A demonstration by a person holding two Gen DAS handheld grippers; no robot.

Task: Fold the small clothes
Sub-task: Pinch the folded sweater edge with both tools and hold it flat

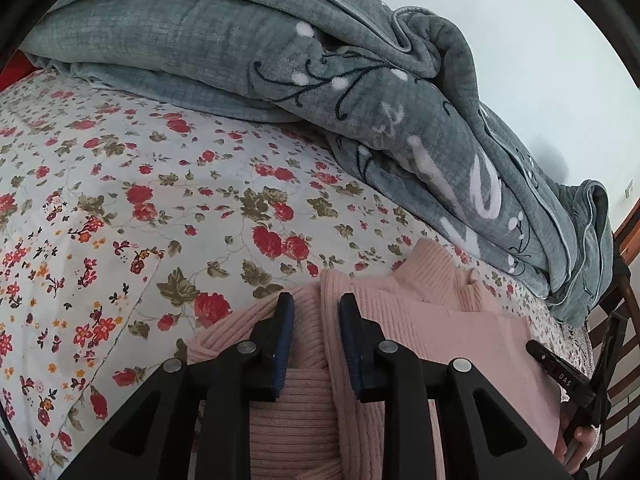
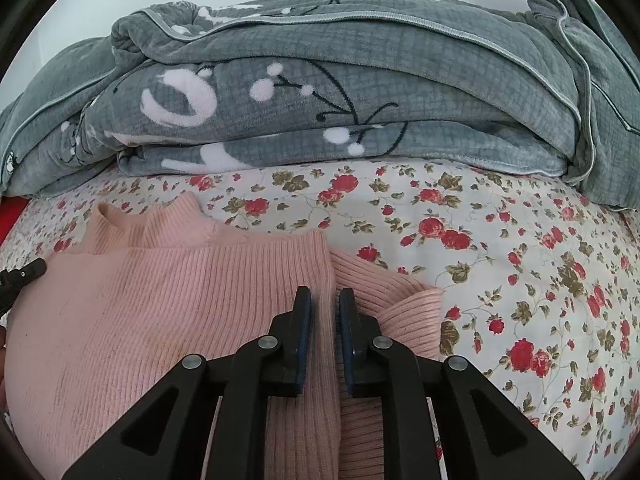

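Note:
A pink ribbed knit sweater (image 1: 432, 320) lies on the flowered bedsheet (image 1: 120, 200), its collar toward the grey blanket. My left gripper (image 1: 316, 304) is shut on a raised fold of the sweater along its left side. In the right wrist view the sweater (image 2: 160, 300) fills the lower left, collar at the far left. My right gripper (image 2: 325, 300) is shut on a raised fold of the sweater at its right edge, with the sleeve lying just to the right. The right gripper's finger (image 1: 560, 372) also shows at the right of the left wrist view.
A thick grey blanket (image 1: 320, 60) with white and black patterns is heaped along the far side of the bed; it also shows in the right wrist view (image 2: 360, 80). A wooden chair (image 1: 616, 320) stands at the right edge. The flowered sheet (image 2: 520, 260) spreads to the right.

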